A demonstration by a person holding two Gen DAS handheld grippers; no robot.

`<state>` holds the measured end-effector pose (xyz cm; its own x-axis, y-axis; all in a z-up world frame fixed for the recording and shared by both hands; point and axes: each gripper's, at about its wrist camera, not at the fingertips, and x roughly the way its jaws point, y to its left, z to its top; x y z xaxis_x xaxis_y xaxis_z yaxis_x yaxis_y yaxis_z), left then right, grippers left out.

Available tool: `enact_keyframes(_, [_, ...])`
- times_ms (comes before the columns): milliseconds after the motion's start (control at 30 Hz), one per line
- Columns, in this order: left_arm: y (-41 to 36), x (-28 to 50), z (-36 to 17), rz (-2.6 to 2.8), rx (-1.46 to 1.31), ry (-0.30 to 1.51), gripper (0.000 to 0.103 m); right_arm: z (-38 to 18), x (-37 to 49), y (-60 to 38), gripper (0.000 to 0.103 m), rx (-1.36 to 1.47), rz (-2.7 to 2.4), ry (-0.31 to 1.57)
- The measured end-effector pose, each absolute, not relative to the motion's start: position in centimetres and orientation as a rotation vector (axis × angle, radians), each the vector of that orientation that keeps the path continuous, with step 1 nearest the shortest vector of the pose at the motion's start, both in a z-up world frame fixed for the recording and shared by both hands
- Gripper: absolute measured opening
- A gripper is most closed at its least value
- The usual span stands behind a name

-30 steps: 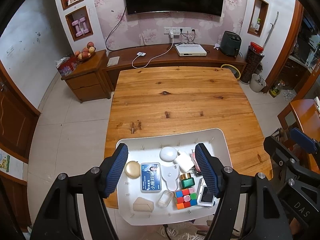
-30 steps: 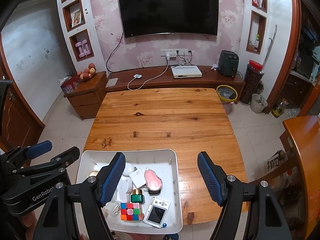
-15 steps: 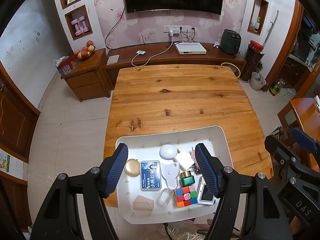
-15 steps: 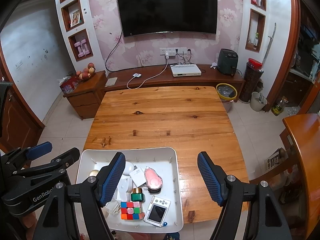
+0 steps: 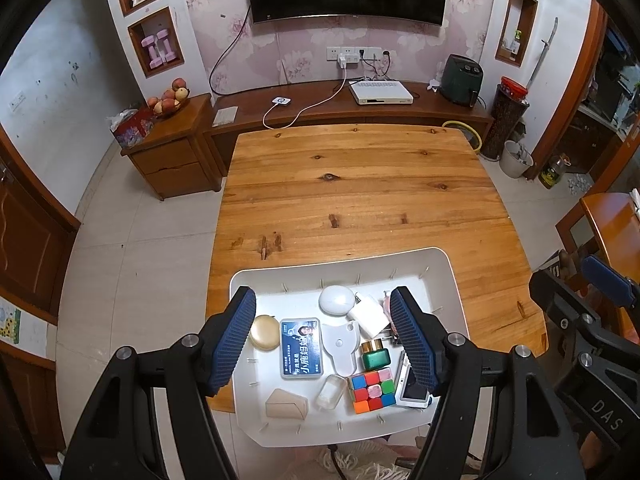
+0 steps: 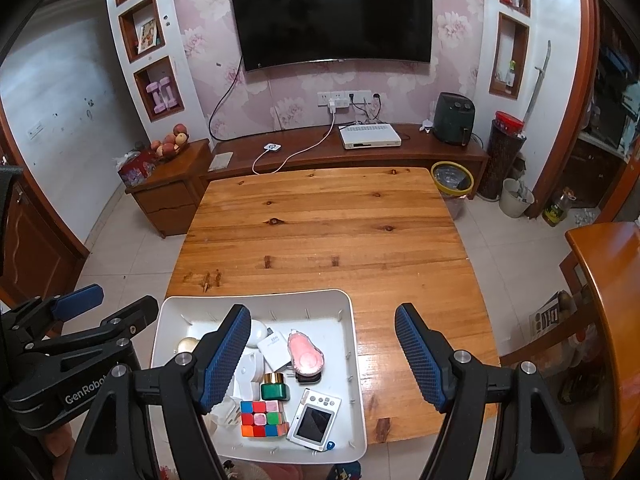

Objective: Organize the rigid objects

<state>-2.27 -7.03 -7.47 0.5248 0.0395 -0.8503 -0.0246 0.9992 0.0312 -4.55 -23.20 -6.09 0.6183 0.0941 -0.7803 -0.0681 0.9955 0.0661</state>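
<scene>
A white tray (image 5: 340, 262) sits at the near end of the wooden table (image 5: 360, 184). In it lie a blue tin (image 5: 301, 348), a round beige case (image 5: 264, 332), a white oval piece (image 5: 337, 300), a white charger (image 5: 368, 316), a green jar (image 5: 375, 356), a colour cube (image 5: 371, 392), a beige wedge (image 5: 286, 403) and a small camera (image 6: 316, 420). My left gripper (image 5: 323, 298) hovers open above the tray's contents, holding nothing. My right gripper (image 6: 322, 312) stands open over the tray's right rim (image 6: 352, 344), its left finger above the tray and its right finger above bare wood.
A pink oval item (image 6: 306, 354) lies in the tray too. Behind the table's far edge runs a low TV cabinet (image 6: 360, 156). A yellow-rimmed bin (image 6: 452, 178) stands at the far right corner. Another wooden table (image 6: 608, 288) is on the right.
</scene>
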Motion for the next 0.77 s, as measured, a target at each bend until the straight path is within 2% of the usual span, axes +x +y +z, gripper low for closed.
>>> enact_keyframes(767, [-6.50,-2.00,-8.06,0.037,0.011,1.034,0.073,-6.89,-4.39,-22.49,0.075,0.041,0.086,0.921])
